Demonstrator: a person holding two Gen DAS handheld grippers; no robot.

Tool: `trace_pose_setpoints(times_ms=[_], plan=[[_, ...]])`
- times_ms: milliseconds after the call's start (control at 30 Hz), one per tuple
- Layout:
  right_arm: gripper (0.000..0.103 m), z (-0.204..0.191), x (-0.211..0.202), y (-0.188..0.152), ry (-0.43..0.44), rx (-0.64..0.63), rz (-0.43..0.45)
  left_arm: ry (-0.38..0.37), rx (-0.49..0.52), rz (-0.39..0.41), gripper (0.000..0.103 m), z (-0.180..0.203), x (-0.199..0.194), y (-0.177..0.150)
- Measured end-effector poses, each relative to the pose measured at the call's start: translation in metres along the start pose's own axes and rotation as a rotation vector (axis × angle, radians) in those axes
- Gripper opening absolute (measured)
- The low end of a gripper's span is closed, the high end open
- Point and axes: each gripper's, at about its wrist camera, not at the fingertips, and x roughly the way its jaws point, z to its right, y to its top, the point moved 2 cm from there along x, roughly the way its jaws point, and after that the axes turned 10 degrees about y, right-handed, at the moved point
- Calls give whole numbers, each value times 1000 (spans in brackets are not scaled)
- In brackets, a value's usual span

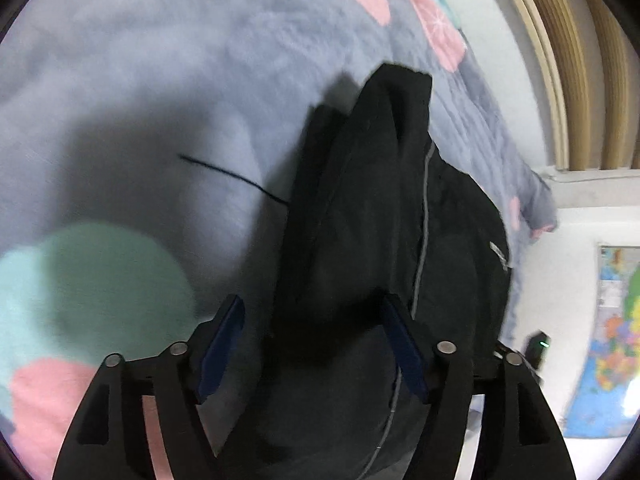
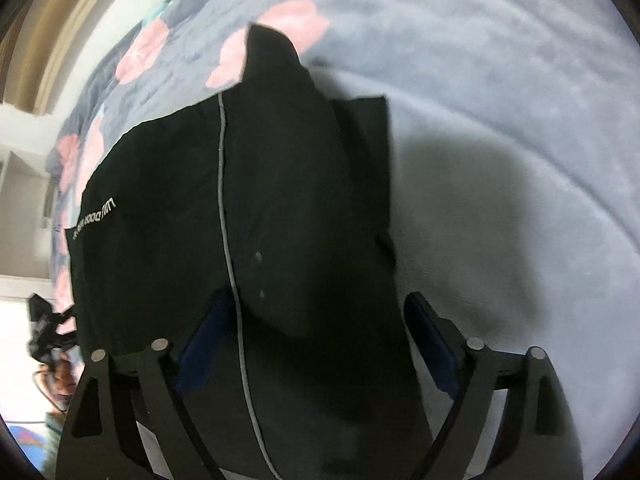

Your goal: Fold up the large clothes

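- We see the black jacket [image 1: 380,220] lying in a heap on the blue blanket [image 1: 140,80] with pink and green spots.
- Our left tool [image 1: 314,344] is spread wide above the jacket, pinching nothing.
- Our right tool [image 2: 316,340] is spread wide too, with jacket cloth under it.

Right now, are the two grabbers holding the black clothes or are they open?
Left gripper: open, over the black garment, not gripping it.
Right gripper: open wide above the garment, holding nothing.
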Motion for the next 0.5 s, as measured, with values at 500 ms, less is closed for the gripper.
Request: trace_pose_setpoints(times_ms=[500], plan=[[103,24,55,23,243,72,-99,-128,6,-184,84,21,66,3]])
